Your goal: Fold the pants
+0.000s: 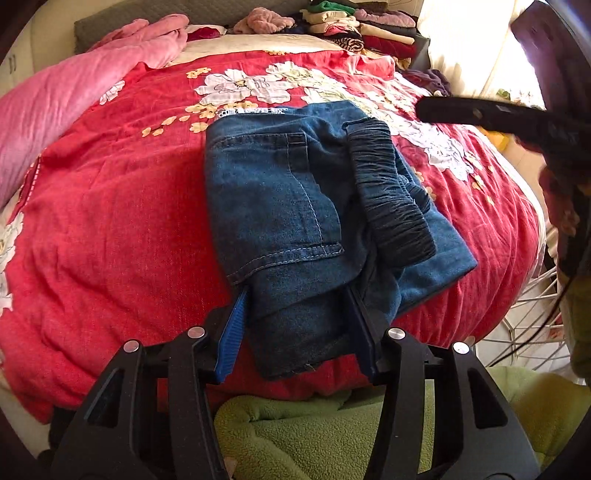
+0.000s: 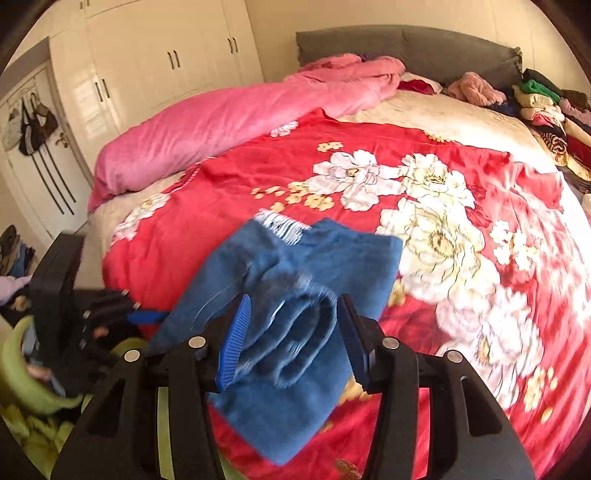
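Observation:
Blue denim pants [image 1: 295, 206] lie folded into a thick bundle on the red floral bedspread [image 1: 110, 221], dark elastic waistband [image 1: 391, 199] on top at the right. My left gripper [image 1: 295, 295] is open, its blue fingers straddling the bundle's near edge. In the right wrist view the pants [image 2: 295, 295] are blurred by motion. My right gripper [image 2: 291, 306] is open, with bunched waistband folds between its fingers. The right gripper also shows in the left wrist view [image 1: 480, 114] as a dark bar at the upper right, above the bedspread.
A pink quilt [image 2: 240, 122] lies along the bed's left side. Stacked folded clothes [image 1: 369, 26] sit at the far right by the grey headboard [image 2: 406, 48]. Green fleece [image 1: 314, 435] is at the near edge. A white wire rack [image 1: 532, 317] stands to the right. Wardrobes [image 2: 147, 66] line the wall.

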A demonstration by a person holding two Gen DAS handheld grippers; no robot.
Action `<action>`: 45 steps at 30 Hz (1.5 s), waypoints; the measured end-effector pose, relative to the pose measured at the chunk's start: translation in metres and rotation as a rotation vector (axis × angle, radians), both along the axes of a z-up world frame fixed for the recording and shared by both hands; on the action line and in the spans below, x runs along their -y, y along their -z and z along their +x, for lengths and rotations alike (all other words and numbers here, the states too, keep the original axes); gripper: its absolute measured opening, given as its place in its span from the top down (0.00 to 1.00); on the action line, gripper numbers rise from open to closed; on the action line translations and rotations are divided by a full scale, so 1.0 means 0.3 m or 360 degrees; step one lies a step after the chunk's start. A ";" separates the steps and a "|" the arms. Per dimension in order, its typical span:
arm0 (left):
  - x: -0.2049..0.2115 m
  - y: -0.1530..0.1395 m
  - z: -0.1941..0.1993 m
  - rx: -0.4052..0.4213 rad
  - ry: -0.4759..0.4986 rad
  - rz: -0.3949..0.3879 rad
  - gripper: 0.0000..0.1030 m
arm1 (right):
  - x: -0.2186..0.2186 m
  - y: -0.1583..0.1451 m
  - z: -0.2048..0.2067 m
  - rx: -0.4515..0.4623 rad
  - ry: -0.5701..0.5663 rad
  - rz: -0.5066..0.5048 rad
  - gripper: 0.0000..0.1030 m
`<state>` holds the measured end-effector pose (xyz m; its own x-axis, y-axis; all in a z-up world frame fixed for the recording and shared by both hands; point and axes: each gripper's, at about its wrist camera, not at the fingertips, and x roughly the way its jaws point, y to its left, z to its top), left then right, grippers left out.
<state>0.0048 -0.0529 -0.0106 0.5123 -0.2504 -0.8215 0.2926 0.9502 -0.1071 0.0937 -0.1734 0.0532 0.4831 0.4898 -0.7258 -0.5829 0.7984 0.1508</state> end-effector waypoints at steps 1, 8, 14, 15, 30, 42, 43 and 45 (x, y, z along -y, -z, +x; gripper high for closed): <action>0.000 0.001 -0.002 0.0000 0.0000 0.0001 0.59 | -0.015 -0.001 0.016 0.0008 -0.0015 -0.0019 0.54; 0.000 0.003 -0.003 -0.0003 0.0004 0.0003 0.59 | -0.192 0.081 0.219 -0.0139 -0.0158 -0.0161 0.54; -0.007 0.008 -0.003 -0.0008 0.0006 -0.0016 0.59 | -0.291 0.198 0.253 -0.0334 -0.0290 -0.0236 0.93; -0.007 0.008 -0.004 -0.0007 0.0006 -0.0017 0.59 | -0.306 0.178 0.242 -0.0279 -0.0280 -0.0254 0.94; -0.011 0.014 0.006 -0.0015 -0.0004 -0.0039 0.58 | -0.361 0.220 0.290 -0.0032 -0.0192 -0.0399 0.93; -0.013 0.020 0.017 -0.0038 -0.0003 -0.0059 0.51 | -0.116 0.007 -0.039 0.0067 -0.0216 -0.0029 0.68; -0.013 0.021 0.016 -0.0039 -0.0003 -0.0059 0.51 | -0.125 0.021 -0.074 0.0058 -0.0260 -0.0035 0.68; -0.013 0.023 0.018 -0.0043 -0.0007 -0.0057 0.50 | -0.150 0.059 -0.116 0.0027 -0.0336 -0.0067 0.68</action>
